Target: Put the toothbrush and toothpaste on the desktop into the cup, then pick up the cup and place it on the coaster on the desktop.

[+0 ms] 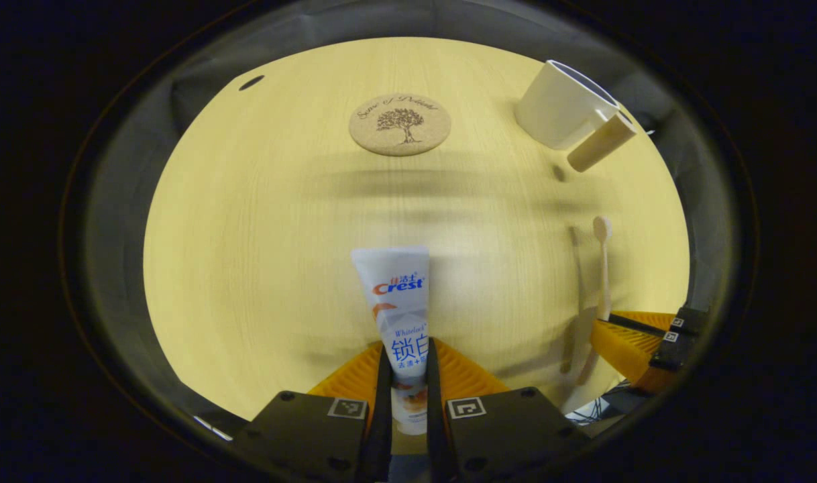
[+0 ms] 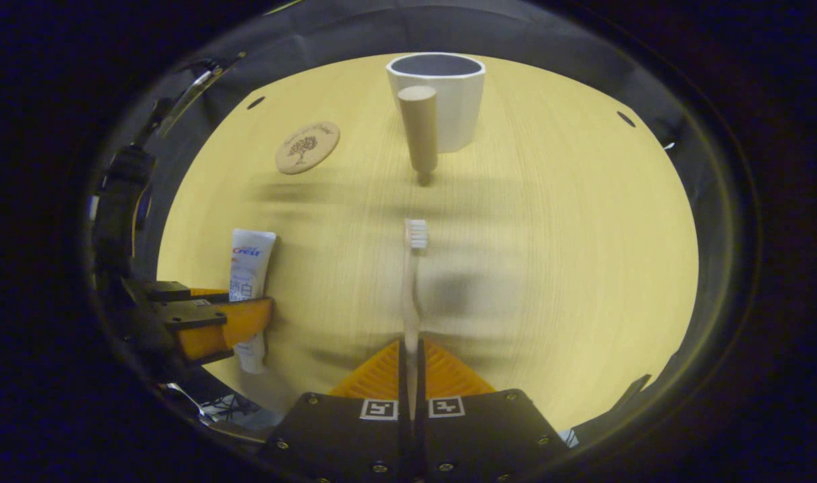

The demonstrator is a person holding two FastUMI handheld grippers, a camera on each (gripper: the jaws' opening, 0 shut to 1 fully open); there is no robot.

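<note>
The left gripper [image 1: 406,376] pinches the toothpaste [image 1: 398,315] near its cap end at the bottom centre, and the right gripper [image 2: 412,365] pinches the toothbrush [image 2: 412,288] by its handle, bristles forward. Both seem held lengthwise for dropping into the cup [image 2: 442,100] at the top centre of the right gripper view, which stands upright with its handle toward the camera. The coaster [image 2: 307,147] lies bare at the upper left.

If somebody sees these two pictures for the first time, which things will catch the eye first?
Probably the toothpaste, held between the left gripper fingers, and the toothbrush, held between the right gripper fingers. Beyond them on the pale table stand the white cup and the round coaster.
</note>
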